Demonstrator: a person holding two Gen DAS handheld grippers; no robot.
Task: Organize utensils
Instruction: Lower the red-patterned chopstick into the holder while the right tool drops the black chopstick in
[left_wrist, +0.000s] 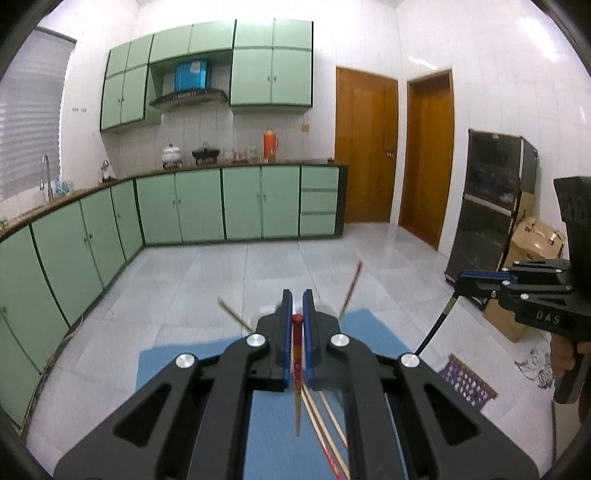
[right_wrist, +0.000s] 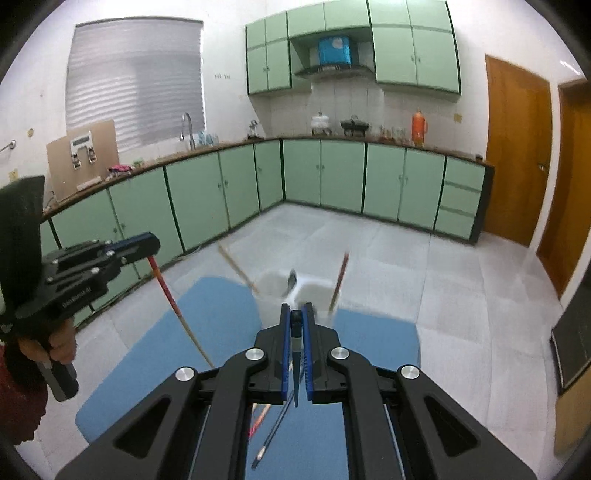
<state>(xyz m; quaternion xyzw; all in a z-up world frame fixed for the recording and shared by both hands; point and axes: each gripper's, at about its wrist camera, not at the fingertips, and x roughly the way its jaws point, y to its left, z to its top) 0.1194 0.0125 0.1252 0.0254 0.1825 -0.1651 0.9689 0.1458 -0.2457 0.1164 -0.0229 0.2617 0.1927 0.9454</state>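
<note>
Now both grippers are clamped shut on chopsticks: the left gripper (left_wrist: 297, 306) pinches a red chopstick (left_wrist: 296, 354) by its top end, the right gripper (right_wrist: 296, 314) a dark chopstick (right_wrist: 295, 354) likewise, each stick hanging down and back beneath its jaws. Ahead, at the far edge of the blue mat (right_wrist: 207, 325), stands the translucent holder (right_wrist: 295, 291), already bearing angled chopsticks. Both hands look about equally near; each stick's long axis must tip upright, point first, over the holder's mouth.
</note>
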